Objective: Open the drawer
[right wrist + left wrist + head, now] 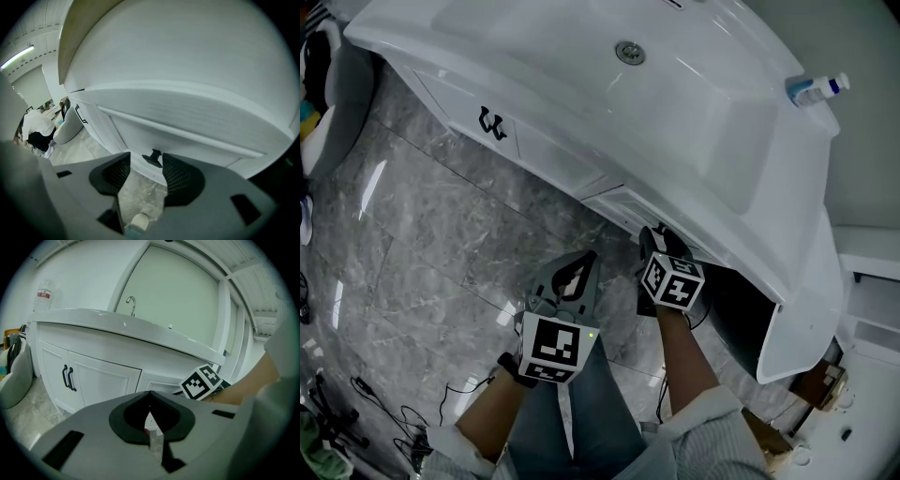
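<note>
The white vanity's drawer front (140, 136) carries a small black knob (153, 157). My right gripper (146, 160) is open, and the knob stands between its fingertips nearer the right pad, with no pad pressing on it. In the head view the right gripper (661, 236) reaches under the counter edge to the drawer (617, 202). My left gripper (581, 267) hangs lower left of it over the floor, away from the vanity. Its jaws (150, 394) are shut with nothing in them. The right gripper's marker cube (202, 381) shows in the left gripper view.
Left of the drawer are cabinet doors with two black handles (492, 123) (69, 377). A sink with drain (629, 52) tops the vanity, and a bottle (816, 89) lies at its right end. A dark opening (736, 314) gapes under the right end. Cables (394, 412) lie on the marble floor.
</note>
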Tool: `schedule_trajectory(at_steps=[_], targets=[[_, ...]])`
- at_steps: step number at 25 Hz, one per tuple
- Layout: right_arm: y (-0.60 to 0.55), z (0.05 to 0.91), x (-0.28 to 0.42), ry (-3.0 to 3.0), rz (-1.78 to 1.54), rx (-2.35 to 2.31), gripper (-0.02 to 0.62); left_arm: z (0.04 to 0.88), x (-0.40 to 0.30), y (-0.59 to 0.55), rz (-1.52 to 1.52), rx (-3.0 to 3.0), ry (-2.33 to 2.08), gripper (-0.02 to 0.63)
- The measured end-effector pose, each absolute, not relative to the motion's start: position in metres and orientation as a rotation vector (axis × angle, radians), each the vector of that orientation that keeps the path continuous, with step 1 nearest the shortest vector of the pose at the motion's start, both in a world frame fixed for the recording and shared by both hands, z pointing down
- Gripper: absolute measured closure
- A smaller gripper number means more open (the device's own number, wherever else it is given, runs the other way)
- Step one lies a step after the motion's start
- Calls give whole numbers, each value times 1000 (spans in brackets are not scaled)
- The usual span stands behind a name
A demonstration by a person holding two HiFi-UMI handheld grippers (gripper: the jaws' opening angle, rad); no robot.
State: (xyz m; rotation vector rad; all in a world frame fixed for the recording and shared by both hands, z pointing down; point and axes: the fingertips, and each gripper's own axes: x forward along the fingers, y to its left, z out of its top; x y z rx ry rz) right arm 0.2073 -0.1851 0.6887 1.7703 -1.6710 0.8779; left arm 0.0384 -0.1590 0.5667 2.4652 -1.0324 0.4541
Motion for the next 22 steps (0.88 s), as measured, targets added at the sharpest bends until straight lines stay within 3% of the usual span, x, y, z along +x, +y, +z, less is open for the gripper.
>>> schedule_trajectory(at_steps=[8,12,22], targets=[[-193,703,214,-1547,951,1828,391,575,25,-166,452,2434,-1061,591],[-192,705,222,-1470,992,1910,445,580,20,-166,455,2416,-1068,591],[-192,707,221,-1454,938,1842,463,581,16,-167,450,2409,-1076,591]])
